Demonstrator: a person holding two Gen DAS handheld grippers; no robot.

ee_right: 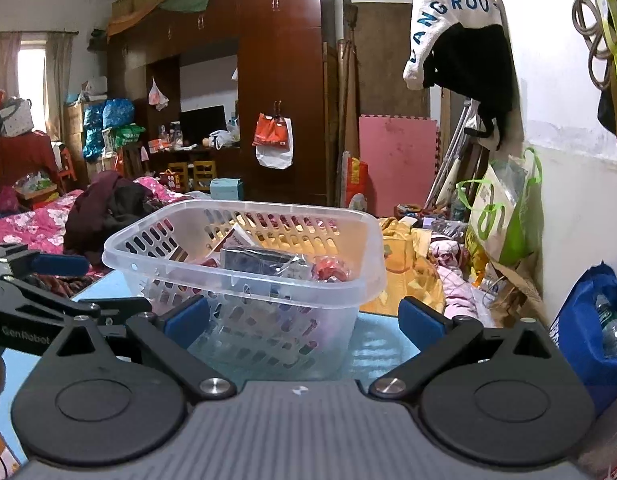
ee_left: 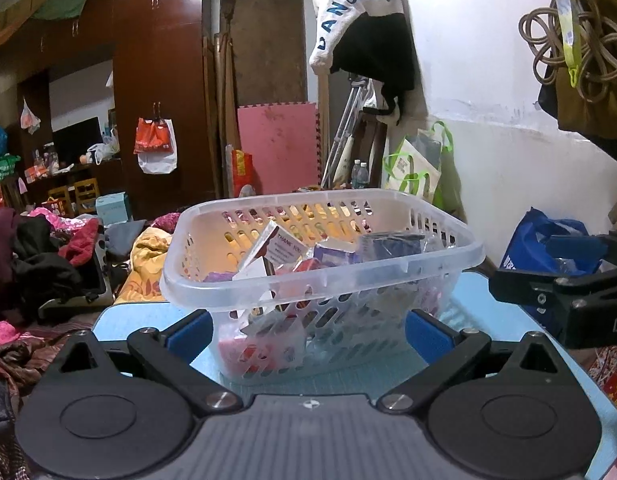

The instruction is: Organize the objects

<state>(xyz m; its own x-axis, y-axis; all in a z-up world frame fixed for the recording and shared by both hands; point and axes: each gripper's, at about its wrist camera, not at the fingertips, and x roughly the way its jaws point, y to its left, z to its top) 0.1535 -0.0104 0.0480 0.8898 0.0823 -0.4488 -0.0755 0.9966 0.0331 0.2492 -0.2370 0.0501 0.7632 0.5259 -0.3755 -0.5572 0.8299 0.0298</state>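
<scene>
While both my claws, left gripper (ee_left: pixel 306 330) & right gripper (ee_right: pixel 304 318), sit spread & empty, basket (ee_left: pixel 324 276) looks light, thin flexy plastic w/ loose packets; I'd grab the rim.

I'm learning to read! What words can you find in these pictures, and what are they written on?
"ANGROU", blue letters on the white cloth hanging on the wall; its edges hide the rest.
"THANK YOU" on a white card in the clear basket; the small print below is too blurred.
"GenRobot" on the left gripper, seen from the right wrist camera.
The white print on the blue bag is cut off, unreadable.
</scene>
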